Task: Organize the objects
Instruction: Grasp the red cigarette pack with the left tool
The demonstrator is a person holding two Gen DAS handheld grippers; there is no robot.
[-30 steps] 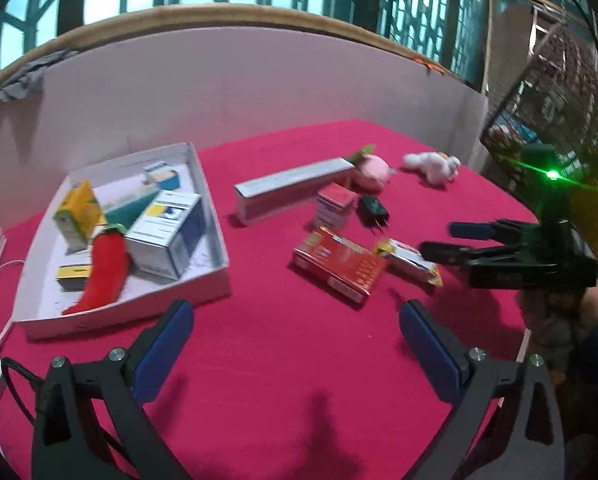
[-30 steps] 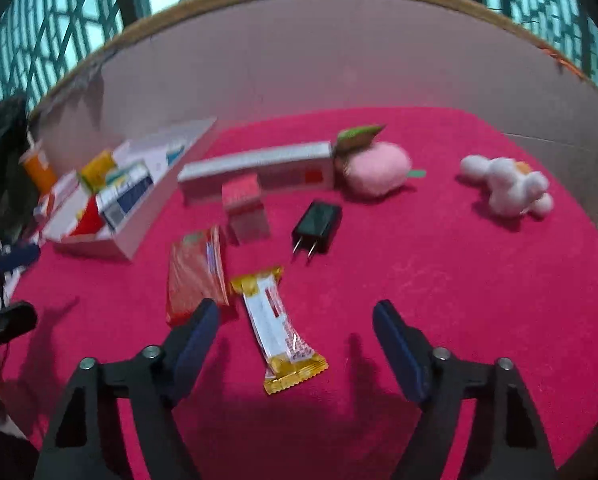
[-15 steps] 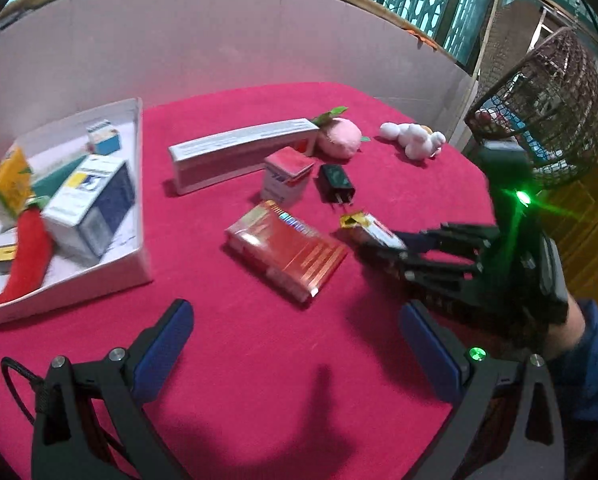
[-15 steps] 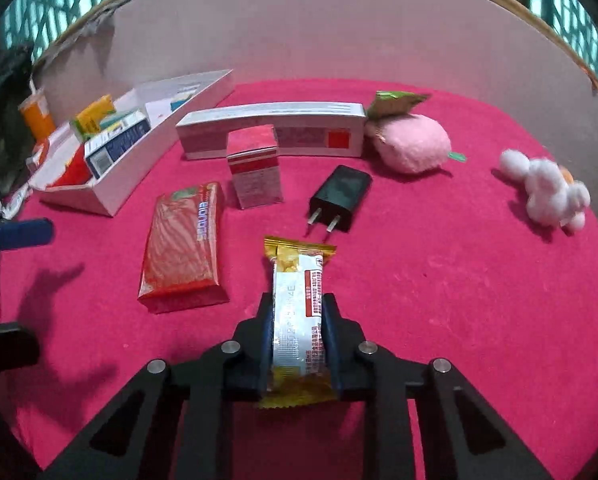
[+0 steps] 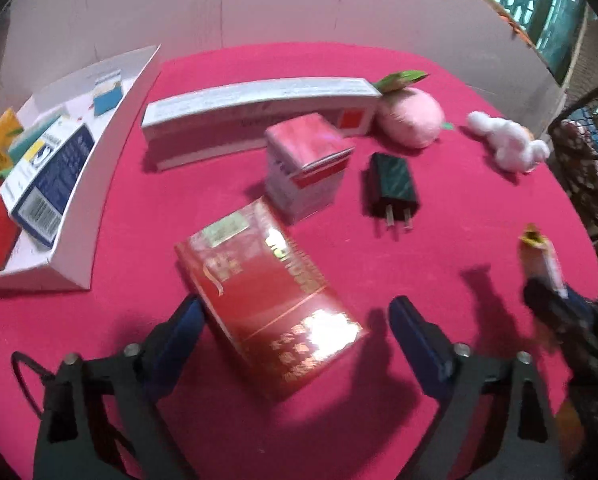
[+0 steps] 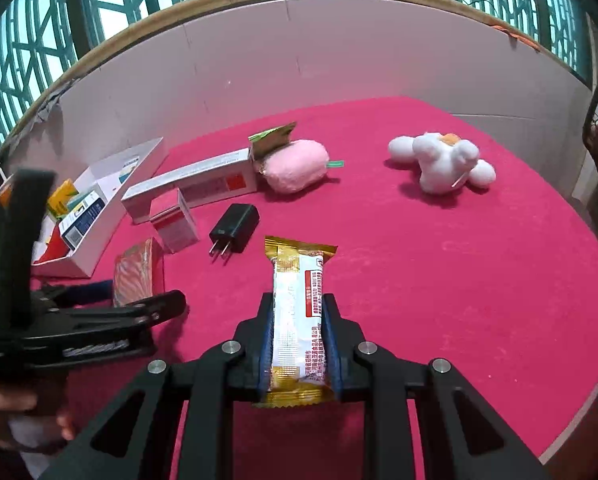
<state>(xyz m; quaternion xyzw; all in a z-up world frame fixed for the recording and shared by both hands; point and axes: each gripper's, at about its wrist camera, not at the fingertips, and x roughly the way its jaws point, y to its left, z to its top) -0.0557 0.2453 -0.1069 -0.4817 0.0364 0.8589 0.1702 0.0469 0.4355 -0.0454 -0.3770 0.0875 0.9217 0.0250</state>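
My right gripper (image 6: 297,316) is shut on a yellow-and-white snack bar (image 6: 299,304) and holds it above the red tablecloth; it shows at the right edge of the left wrist view (image 5: 539,260). My left gripper (image 5: 295,320) is open, its fingers either side of a flat red packet (image 5: 267,300) lying on the cloth. The packet also shows in the right wrist view (image 6: 135,272), with the left gripper (image 6: 139,300) at it. A white tray (image 5: 99,184) at the left holds several boxes and a red pepper toy.
On the cloth lie a long white box (image 5: 259,116), a small pink-and-white box (image 5: 307,164), a black charger plug (image 5: 391,188), a pink plush peach (image 5: 411,120) and a white plush animal (image 5: 507,144). A wire basket (image 5: 587,152) stands beyond the table's right edge.
My right gripper has lifted the snack bar off the cloth and drawn back to the right. My left gripper has moved forward and down so its open fingers straddle the red packet.
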